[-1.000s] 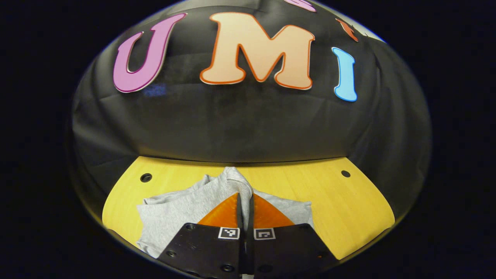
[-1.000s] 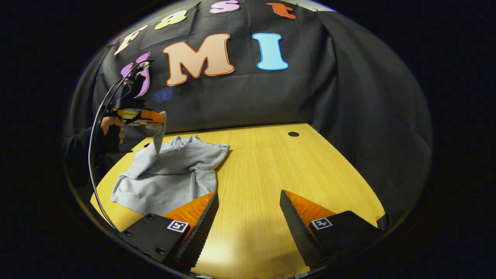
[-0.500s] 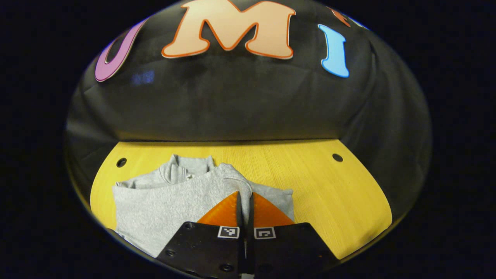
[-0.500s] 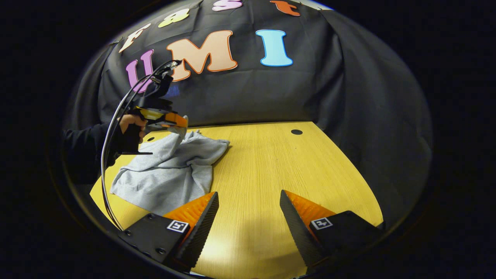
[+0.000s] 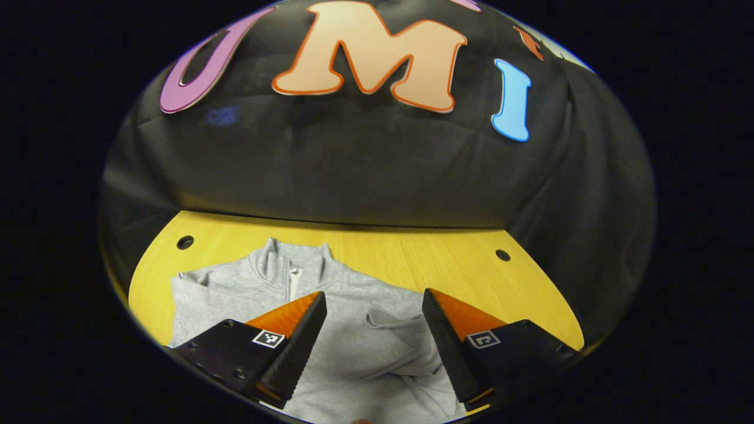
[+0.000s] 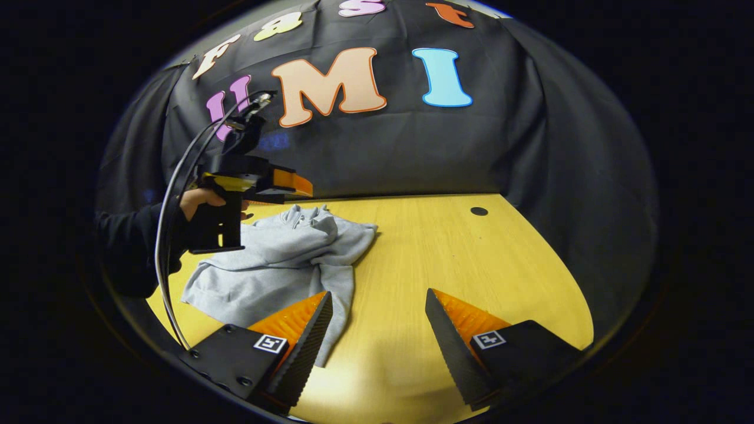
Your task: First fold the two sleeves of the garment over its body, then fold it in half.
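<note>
grey garment (image 5: 353,330) lies rumpled on the yellow bench (image 6: 447,265), one sleeve over its body. left claw (image 5: 374,306) gapes wide above it, empty; right claw (image 6: 377,306) wide, empty, over bare bench.

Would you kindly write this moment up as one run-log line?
left gripper: open above grey garment | sleeve: lying on garment body | right gripper: open over table | half fold: not done

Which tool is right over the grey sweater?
The left tool: open, it hovers over the grey sweater. The right tool, also open, mostly has bare yellow table ahead.
</note>
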`<state>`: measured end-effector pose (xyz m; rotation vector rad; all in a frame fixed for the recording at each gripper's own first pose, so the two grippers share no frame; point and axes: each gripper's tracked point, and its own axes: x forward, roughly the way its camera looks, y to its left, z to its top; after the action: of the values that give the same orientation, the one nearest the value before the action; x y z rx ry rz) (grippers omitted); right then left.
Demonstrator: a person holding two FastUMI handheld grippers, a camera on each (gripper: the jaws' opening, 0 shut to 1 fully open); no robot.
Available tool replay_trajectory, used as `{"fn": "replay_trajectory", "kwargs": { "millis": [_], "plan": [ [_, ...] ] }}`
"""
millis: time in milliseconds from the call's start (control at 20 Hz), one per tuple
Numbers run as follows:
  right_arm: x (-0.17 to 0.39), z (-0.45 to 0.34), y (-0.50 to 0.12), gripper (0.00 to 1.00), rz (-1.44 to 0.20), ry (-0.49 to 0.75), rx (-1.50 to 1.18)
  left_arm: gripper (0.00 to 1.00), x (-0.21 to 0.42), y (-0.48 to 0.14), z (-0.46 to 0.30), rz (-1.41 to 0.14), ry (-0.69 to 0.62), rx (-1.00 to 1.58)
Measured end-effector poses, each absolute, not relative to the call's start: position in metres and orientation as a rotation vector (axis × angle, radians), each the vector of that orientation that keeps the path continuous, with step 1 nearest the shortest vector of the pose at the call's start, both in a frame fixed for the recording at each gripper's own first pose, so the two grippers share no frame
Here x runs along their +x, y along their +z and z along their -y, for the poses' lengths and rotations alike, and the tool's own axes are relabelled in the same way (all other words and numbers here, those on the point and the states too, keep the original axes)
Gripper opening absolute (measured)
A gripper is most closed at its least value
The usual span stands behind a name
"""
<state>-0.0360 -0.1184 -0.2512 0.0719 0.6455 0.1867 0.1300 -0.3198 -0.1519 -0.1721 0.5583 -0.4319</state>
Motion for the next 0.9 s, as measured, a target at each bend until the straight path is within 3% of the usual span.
{"fn": "replay_trajectory", "kwargs": {
  "millis": [450,900],
  "plan": [
    [-0.006,0.063,-0.248,0.98,-0.643,0.219,0.096,0.95,0.108,-0.12,0.167,-0.442,-0.3,-0.095],
    [-0.001,0.044,-0.261,0.98,-0.683,0.224,0.055,0.95,0.051,-0.163,0.062,-0.533,-0.175,-0.018]
  ]
}}
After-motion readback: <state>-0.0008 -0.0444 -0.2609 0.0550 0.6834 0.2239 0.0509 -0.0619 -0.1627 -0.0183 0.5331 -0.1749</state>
